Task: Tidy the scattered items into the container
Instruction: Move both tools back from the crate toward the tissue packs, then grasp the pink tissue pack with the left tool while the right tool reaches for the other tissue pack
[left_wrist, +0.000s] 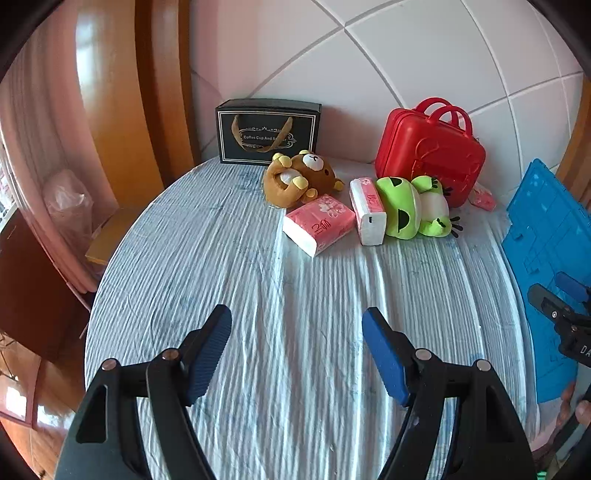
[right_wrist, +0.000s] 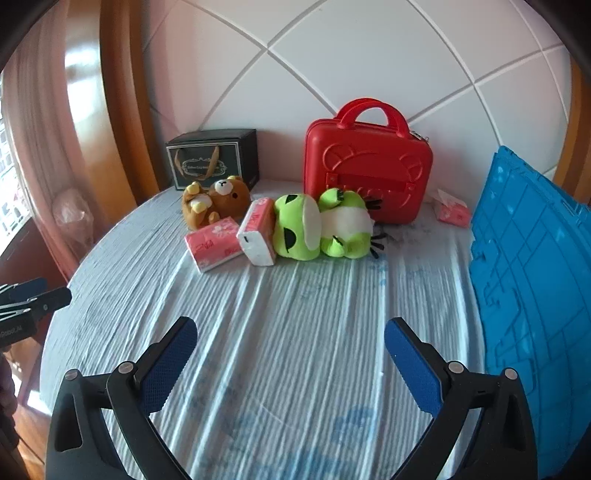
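On the striped bed sheet (left_wrist: 280, 332) (right_wrist: 295, 332) lie a brown bear plush (left_wrist: 299, 177) (right_wrist: 218, 205), a pink tissue pack lying flat (left_wrist: 319, 223) (right_wrist: 214, 245), a second tissue pack on its edge (left_wrist: 367, 210) (right_wrist: 258, 232), a green frog plush (left_wrist: 413, 206) (right_wrist: 317, 229) and a small pink pack (left_wrist: 482, 197) (right_wrist: 452, 212) beside the red case (left_wrist: 432, 151) (right_wrist: 369, 170). A blue crate (left_wrist: 546, 240) (right_wrist: 535, 277) stands at the right. My left gripper (left_wrist: 297, 350) and right gripper (right_wrist: 291, 362) hover open over bare sheet, well short of the items.
A black gift box (left_wrist: 267, 131) (right_wrist: 214, 158) stands at the back against the white padded headboard (left_wrist: 424, 55). A wooden bed frame (left_wrist: 122, 110) and a pink curtain are at the left. The bed edge falls away on the left.
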